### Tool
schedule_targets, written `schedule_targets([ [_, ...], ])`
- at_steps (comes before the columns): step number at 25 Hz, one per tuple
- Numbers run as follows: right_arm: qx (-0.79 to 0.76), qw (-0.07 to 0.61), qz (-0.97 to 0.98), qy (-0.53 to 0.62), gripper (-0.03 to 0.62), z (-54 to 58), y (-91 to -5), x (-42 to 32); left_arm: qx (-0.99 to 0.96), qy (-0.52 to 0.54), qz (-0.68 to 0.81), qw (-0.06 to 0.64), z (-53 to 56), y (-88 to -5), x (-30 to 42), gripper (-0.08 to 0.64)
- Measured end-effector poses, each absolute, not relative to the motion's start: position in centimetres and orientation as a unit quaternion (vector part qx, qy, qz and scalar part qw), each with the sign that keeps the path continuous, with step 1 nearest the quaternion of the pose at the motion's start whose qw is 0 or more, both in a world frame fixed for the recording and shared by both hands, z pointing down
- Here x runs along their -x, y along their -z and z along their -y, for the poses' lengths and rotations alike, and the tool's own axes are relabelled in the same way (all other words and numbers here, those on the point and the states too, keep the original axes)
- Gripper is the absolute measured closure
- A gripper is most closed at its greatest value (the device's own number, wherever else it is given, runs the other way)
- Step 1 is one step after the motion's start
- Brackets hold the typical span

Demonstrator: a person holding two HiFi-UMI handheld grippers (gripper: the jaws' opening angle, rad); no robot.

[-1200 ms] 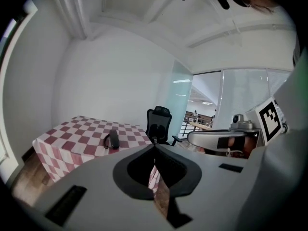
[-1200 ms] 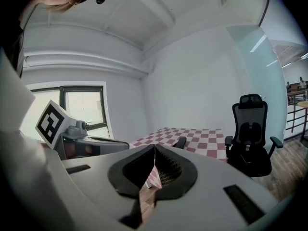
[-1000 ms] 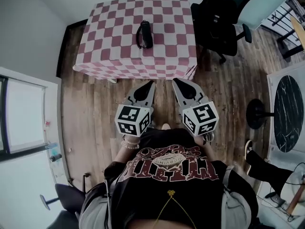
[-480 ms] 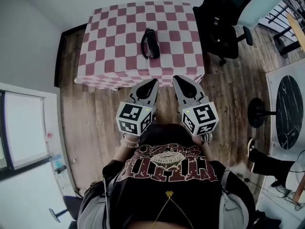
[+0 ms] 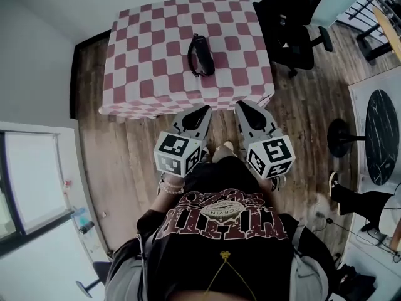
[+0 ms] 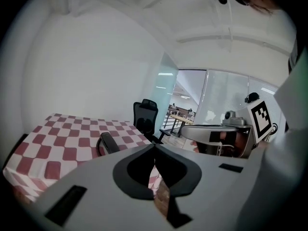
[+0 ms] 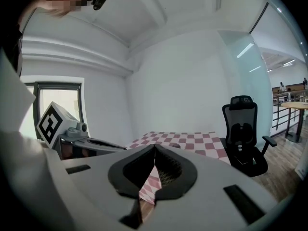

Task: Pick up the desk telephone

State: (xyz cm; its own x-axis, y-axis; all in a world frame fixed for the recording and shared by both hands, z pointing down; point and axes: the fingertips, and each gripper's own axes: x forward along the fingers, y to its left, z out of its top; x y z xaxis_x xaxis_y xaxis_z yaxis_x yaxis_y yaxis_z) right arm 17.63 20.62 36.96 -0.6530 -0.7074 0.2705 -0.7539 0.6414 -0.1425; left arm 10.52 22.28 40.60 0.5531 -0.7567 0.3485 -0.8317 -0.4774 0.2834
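Observation:
A black desk telephone (image 5: 200, 55) lies on a table with a red-and-white checked cloth (image 5: 138, 74), near the middle of its top. In the left gripper view the telephone (image 6: 107, 142) shows past the jaw tips, well ahead of them. My left gripper (image 5: 205, 110) and right gripper (image 5: 240, 105) hover side by side at the table's near edge, both shut with nothing between the jaws. Neither touches the phone. The right gripper view shows only a sliver of the phone (image 7: 176, 146) above its jaws.
A black office chair (image 5: 294, 24) stands at the table's right side. A round dark marble table (image 5: 381, 146) and a black stool base (image 5: 341, 140) sit further right. White wall and a window frame (image 5: 37, 187) lie to the left. Wooden floor lies between me and the table.
Both grippers have come forward to the table's near edge. The table and telephone sit lower and closer in the head view.

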Motion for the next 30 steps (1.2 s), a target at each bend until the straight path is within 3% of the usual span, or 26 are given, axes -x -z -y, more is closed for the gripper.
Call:
schedule_targets([
  [18, -0.326, 0.125, 0.926, -0.144, 0.573, -13.5, -39.2, -13.0, -0.821, -0.079, 0.502, 0.260, -16.6, -42.8, -7.5, 0.552],
  [30, -0.266, 0.117, 0.944, -0.157, 0.573, -6.8, -38.5, -11.9, -0.823, -0.113, 0.496, 0.252, -8.4, -41.6, -9.1, 0.552],
])
